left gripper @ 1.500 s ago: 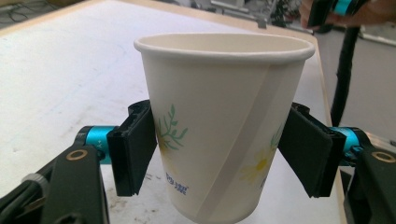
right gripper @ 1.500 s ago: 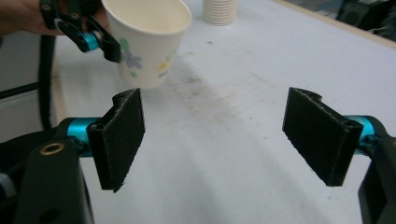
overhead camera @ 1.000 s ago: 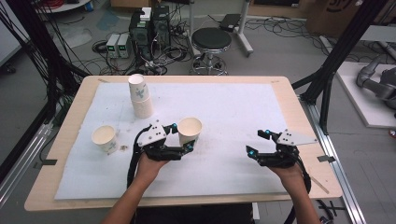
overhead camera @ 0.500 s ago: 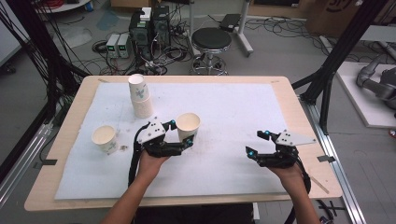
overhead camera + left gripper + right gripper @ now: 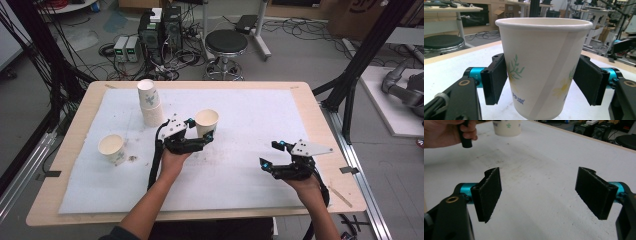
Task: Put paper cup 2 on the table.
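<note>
Gripping a paper cup [image 5: 206, 121] at mid-wall, the left claw [image 5: 204, 139] has a pad on either side of it; in the left gripper view both pads [image 5: 496, 78] sit against the cup's sides with no visible denting. The cup stands upright near the middle of the surface [image 5: 320, 125], on the white mat [image 5: 250, 115].

Handling judgement: thin paper, light, easily crushed; the wall will buckle under a hard squeeze. The rolled rim is the stiffest part, so a hold just below it, or the present mid-wall hold with modest pressure, looks safest. The printed surface appears matt, not slippery.

Contents: the cup's interior cannot be seen from the left gripper view; from the high view it looks empty, though this is not certain. A second upright cup [image 5: 111, 148] stands to the left, apparently empty. A stack of inverted cups [image 5: 149, 102] stands behind.

The right claw [image 5: 274, 155] hovers spread wide over bare mat, holding nothing.
</note>
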`<state>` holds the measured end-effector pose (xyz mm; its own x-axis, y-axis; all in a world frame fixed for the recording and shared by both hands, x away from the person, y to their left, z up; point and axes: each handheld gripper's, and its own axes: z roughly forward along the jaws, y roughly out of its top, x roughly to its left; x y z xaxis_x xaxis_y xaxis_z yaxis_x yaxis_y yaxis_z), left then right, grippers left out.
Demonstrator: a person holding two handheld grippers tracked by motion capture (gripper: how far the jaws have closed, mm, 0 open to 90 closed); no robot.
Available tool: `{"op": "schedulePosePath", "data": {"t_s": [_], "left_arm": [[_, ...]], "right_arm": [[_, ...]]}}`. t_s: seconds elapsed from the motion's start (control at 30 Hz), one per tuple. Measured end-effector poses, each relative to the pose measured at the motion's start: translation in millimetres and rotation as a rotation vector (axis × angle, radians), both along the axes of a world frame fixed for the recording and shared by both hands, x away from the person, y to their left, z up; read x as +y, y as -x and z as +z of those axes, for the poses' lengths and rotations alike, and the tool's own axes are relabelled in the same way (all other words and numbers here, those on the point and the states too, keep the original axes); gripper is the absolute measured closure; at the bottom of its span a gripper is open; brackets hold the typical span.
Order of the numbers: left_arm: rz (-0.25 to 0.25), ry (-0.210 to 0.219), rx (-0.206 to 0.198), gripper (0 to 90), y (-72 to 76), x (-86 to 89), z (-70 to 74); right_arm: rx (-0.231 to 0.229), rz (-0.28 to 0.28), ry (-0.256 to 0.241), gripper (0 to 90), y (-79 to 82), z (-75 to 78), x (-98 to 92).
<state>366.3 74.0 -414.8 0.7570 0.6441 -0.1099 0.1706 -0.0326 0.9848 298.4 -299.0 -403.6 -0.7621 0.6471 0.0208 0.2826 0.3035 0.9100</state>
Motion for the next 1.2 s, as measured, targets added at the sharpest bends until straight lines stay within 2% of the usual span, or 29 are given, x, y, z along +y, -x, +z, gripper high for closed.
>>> {"op": "schedulePosePath", "data": {"t_s": [0.3,0.43,0.5,0.53,0.63,0.8,0.93,1.07,1.2], "left_arm": [[0.020,-0.031,0.045,29.7,-16.8,-24.3,-18.8],[0.005,-0.063,0.072,29.6,-21.7,-34.7,-27.1],[0.006,-0.099,0.095,30.0,-23.9,-40.2,-32.4],[0.006,-0.099,0.095,30.0,-23.9,-40.2,-32.4],[0.005,-0.159,0.113,30.2,-24.7,-43.9,-37.1],[0.010,-0.214,0.119,31.0,-22.9,-47.6,-37.2],[0.014,-0.274,0.126,31.7,-20.1,-48.6,-36.0],[0.013,-0.299,0.149,31.9,-16.9,-45.1,-35.2],[0.011,-0.321,0.153,32.0,-11.5,-40.7,-37.0]], "right_arm": [[-0.003,0.004,0.000,21.8,0.3,0.1,-0.1],[-0.007,0.001,-0.003,21.8,0.6,0.4,-1.2],[-0.006,-0.001,-0.003,21.8,0.9,0.3,-2.2],[-0.007,-0.001,-0.003,21.8,0.8,0.2,-2.3],[-0.004,-0.002,-0.002,21.8,0.9,-0.1,-2.4],[-0.002,0.001,-0.003,21.8,1.1,0.2,-3.1],[-0.004,0.002,-0.003,21.8,0.9,0.5,-2.6],[-0.002,0.003,0.000,21.8,1.8,0.7,-2.1],[0.000,0.001,-0.003,21.8,2.8,0.9,-2.2]]}}
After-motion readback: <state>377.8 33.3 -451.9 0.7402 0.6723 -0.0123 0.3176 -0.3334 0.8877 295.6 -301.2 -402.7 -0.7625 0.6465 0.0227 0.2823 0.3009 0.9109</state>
